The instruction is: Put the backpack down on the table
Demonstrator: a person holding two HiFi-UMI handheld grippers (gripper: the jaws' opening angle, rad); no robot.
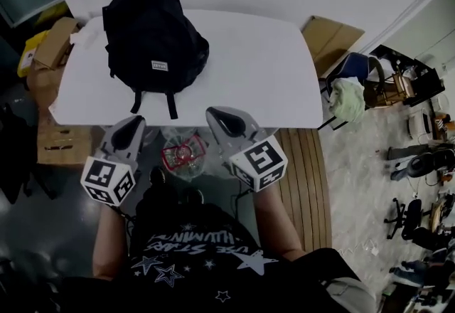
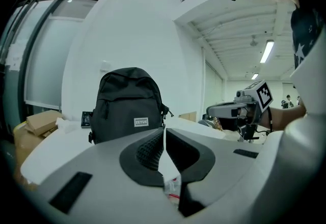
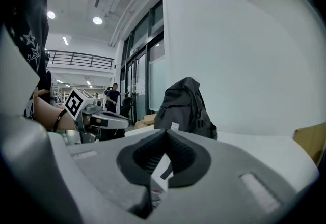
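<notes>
Ceiling lights [image 3: 97, 20] glow; head view dim, gripper views fisheye-warped, corners black.

A: Up close?
B: Only the left gripper [image 2: 164, 132], jaws pressed together, nothing between.
A: Beyond?
B: A black backpack [image 2: 127, 101], upright on the white bench [image 2: 51, 150], well apart from the jaws, pale label [image 2: 141, 122] facing here.
A: Off to the right?
B: There, the right gripper [image 2: 211, 111], roughly level, marker cube [image 2: 263, 94] and forearm [image 2: 285, 111] behind.
A: Left side?
B: Cardboard boxes [image 2: 41, 122] past the bench, and a small dark device [image 2: 86, 117] just beside the backpack.
A: Overhead?
B: Strip lights [image 2: 266, 51] down a long ceiling, with a tall window [image 2: 46, 65] at far left.
</notes>
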